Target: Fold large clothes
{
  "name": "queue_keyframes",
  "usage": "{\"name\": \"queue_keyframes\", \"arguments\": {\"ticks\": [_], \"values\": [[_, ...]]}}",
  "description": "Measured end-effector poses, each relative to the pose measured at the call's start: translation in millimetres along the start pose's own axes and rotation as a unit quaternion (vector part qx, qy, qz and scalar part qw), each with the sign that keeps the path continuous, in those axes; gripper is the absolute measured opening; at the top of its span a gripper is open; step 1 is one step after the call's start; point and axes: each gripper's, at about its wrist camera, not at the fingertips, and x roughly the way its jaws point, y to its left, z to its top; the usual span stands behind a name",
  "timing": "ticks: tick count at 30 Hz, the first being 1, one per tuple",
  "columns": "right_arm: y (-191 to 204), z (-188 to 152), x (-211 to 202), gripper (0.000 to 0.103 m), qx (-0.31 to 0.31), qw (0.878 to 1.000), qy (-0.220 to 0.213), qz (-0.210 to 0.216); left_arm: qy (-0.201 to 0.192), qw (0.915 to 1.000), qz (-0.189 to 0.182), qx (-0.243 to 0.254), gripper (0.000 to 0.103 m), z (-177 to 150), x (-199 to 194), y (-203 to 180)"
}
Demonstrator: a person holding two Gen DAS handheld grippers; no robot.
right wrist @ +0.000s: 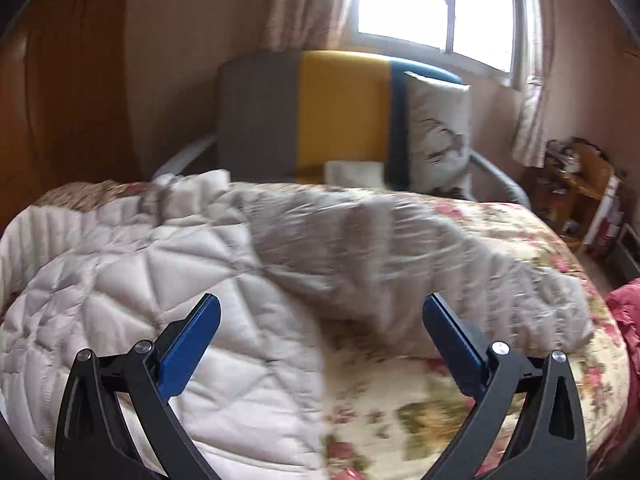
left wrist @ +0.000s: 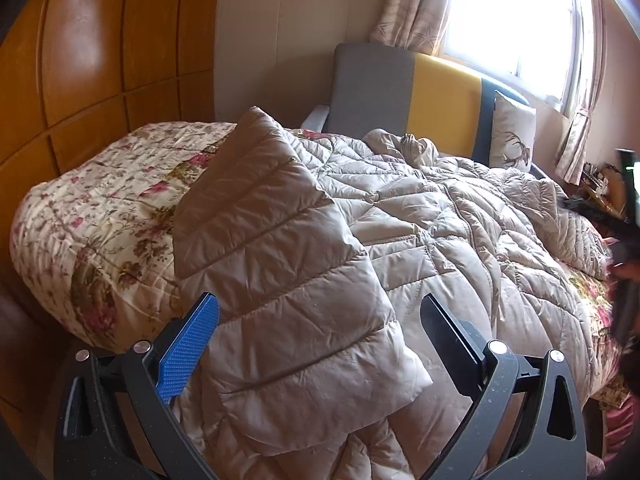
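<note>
On the bed, with floral quilt bare at its left and right edges, a beige quilted coat lies spread, one sleeve folded across it between the wide-apart left tongs, while the right tongs, also spread, hold nothing.

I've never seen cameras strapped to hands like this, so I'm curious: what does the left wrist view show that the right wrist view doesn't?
Only the left wrist view shows a sleeve folded in over the puffy coat, lying between the left gripper's open fingers, plus a glossy wooden wardrobe.

Only the right wrist view shows a cluttered wooden shelf by the wall, and the right gripper, open above the coat's other sleeve, which is blurred.

Both show the floral bedspread, the grey and yellow headboard, a white cushion and the curtained window.
</note>
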Motion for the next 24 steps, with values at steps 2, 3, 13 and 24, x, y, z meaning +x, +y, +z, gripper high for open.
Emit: {"name": "queue_keyframes", "arguments": {"ticks": [2,3,13,24], "values": [[30,-5,18,0.101,0.0,0.999,0.012,0.038,0.006,1.0,0.0,0.002,0.1,2,1,0],[41,-7,27,0.101,0.0,0.998,0.014,0.057,0.008,1.0,-0.001,0.005,0.1,2,2,-1],[56,-46,85,0.101,0.004,0.995,0.091,0.041,0.071,0.9965,0.033,0.027,0.069,-8,45,-5],[53,-49,78,0.101,0.012,0.995,0.085,0.046,0.011,0.9998,0.01,-0.014,0.023,51,6,72]]}}
